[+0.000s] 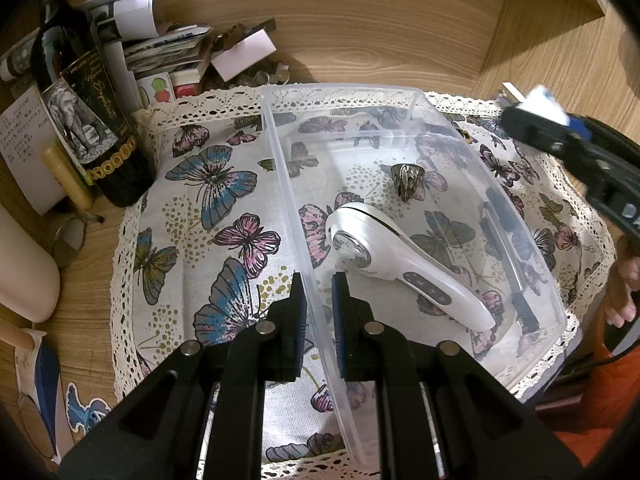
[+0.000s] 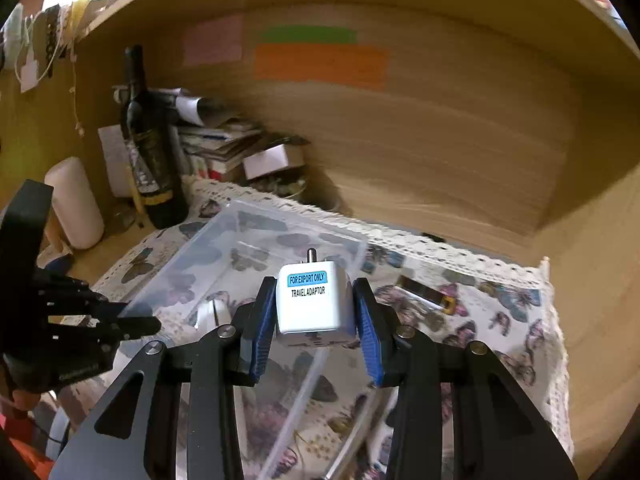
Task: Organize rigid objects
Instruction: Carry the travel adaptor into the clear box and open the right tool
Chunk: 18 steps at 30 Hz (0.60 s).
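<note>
A clear plastic bin (image 1: pixel 400 92) sits on a butterfly-print cloth. My left gripper (image 1: pixel 319 292) is shut on the bin's left wall (image 1: pixel 308 264) near its front. Inside lie a white handheld lint shaver (image 1: pixel 400 256), a small metallic ring-like piece (image 1: pixel 407 181) and a dark slim object (image 1: pixel 508 248) by the right wall. My right gripper (image 2: pixel 316 304) is shut on a white travel adaptor (image 2: pixel 312 300) and holds it in the air above the bin (image 2: pixel 240 216). In the left wrist view the right gripper (image 1: pixel 536 116) shows at the far right with the adaptor.
A dark wine bottle (image 1: pixel 88 120), stacked papers and boxes (image 1: pixel 168 56) and a cream cylinder (image 1: pixel 24 264) stand at the left. A wooden back wall (image 2: pixel 440 140) and side wall enclose the space. A small dark-and-orange flat object (image 2: pixel 428 294) lies on the cloth right of the bin.
</note>
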Each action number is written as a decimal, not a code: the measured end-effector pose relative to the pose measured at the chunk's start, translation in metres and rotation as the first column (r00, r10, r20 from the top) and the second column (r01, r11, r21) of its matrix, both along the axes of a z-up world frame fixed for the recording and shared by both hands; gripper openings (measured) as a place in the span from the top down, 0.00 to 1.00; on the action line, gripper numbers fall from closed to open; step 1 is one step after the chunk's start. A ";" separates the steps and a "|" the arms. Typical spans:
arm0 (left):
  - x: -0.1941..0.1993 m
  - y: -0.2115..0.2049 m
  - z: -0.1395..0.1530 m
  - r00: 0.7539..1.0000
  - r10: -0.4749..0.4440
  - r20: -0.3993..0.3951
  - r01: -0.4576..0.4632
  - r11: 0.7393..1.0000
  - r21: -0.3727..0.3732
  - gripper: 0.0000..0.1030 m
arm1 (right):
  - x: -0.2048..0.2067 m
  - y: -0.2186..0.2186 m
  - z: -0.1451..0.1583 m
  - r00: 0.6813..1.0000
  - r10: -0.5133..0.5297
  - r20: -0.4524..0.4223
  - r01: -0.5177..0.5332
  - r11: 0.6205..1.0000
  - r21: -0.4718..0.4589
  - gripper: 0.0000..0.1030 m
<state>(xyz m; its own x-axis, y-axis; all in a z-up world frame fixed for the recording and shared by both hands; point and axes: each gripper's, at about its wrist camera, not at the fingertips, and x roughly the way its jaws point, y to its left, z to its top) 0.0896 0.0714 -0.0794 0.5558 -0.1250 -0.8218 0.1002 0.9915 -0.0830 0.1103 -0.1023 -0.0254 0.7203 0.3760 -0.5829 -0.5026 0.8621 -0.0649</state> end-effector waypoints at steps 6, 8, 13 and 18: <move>0.000 0.000 0.000 1.000 0.001 0.000 -0.001 1.000 -0.004 0.88 | 0.020 0.018 -0.021 0.996 0.039 -0.085 -0.042 0.999 -0.033 0.66; -0.001 -0.001 0.000 1.000 0.002 0.001 -0.002 1.000 -0.005 0.88 | 0.026 0.020 -0.028 0.993 0.043 -0.114 -0.047 0.998 -0.039 0.66; -0.001 -0.001 0.000 1.000 0.002 0.001 -0.002 1.000 -0.005 0.88 | 0.032 0.023 -0.039 0.982 0.069 -0.178 -0.076 0.997 -0.032 0.66; -0.001 -0.001 0.000 1.000 0.002 0.000 -0.002 1.000 -0.005 0.88 | 0.033 0.026 -0.043 0.974 0.094 -0.205 -0.102 0.994 -0.029 0.66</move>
<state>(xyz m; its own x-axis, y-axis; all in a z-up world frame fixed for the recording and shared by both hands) 0.0891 0.0707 -0.0795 0.5564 -0.1279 -0.8210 0.0983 0.9913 -0.0878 0.1431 -0.0766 -0.0684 0.5458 0.4132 -0.7290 -0.5910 0.8066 0.0147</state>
